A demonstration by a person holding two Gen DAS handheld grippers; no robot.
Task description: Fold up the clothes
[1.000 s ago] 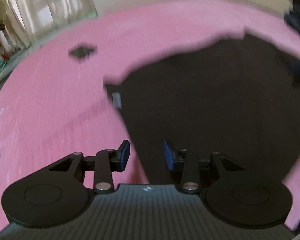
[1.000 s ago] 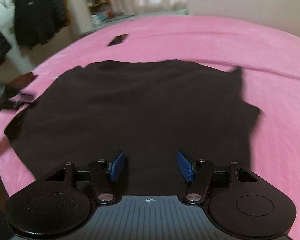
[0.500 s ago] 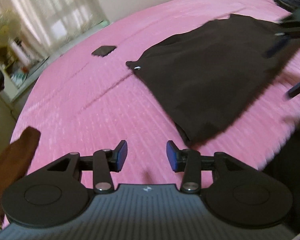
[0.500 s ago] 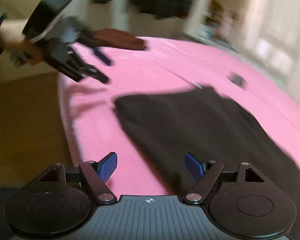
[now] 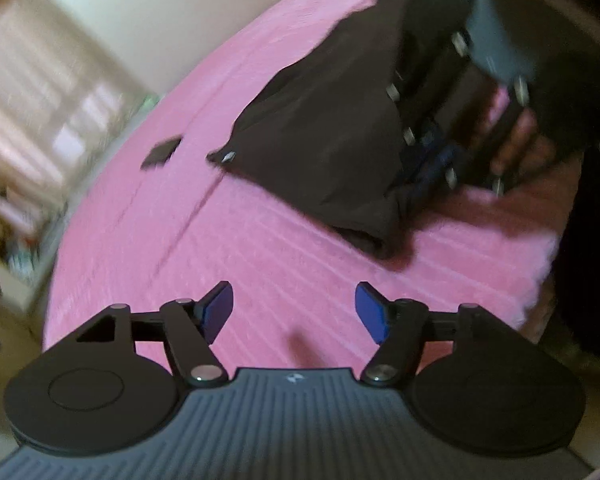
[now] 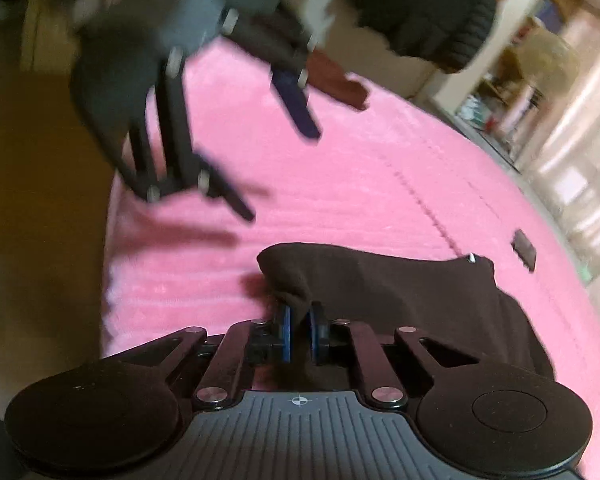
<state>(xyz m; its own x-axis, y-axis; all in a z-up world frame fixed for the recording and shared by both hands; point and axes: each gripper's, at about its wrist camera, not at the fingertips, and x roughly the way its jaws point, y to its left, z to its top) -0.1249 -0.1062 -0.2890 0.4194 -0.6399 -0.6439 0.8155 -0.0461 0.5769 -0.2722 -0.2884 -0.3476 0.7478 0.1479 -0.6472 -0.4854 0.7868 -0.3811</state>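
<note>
Left wrist view: left tool [image 5: 294, 312] held above the pink bed cover [image 5: 228, 248], blue pads [image 5: 370, 314] wide apart, nothing between them. Dark brown garment [image 5: 328, 132] lying folded on the cover ahead and to the right, thick rounded fold at its near corner, small pale tag at its left corner. Right tool [image 5: 432, 160] visible at the garment's right edge, blurred, blue pads pressed close at the cloth; person's hand [image 5: 520, 140] behind it. Small dark flat object [image 5: 162, 152] on the cover left of the garment, apart from it. Curtained window [image 5: 40, 92] blurred at upper left. Right wrist view: right tool [image 6: 299, 330] pinched together on a bunched corner of the dark brown garment [image 6: 400, 300], cloth rising in a hump just beyond the pads and trailing off to the right over the pink bed cover [image 6: 360, 180]. Left tool [image 6: 276, 168] up in the air at upper left, motion-blurred, fingers [image 6: 296, 108] spread, clear of the cloth, shadow cast on the cover beneath. Reddish-brown cloth item [image 6: 340, 84] at the far edge of the bed. Black jacket [image 6: 424, 8] hanging against the wall behind. Small dark flat object [image 6: 525, 249] on the cover to the right, beyond the garment.
</note>
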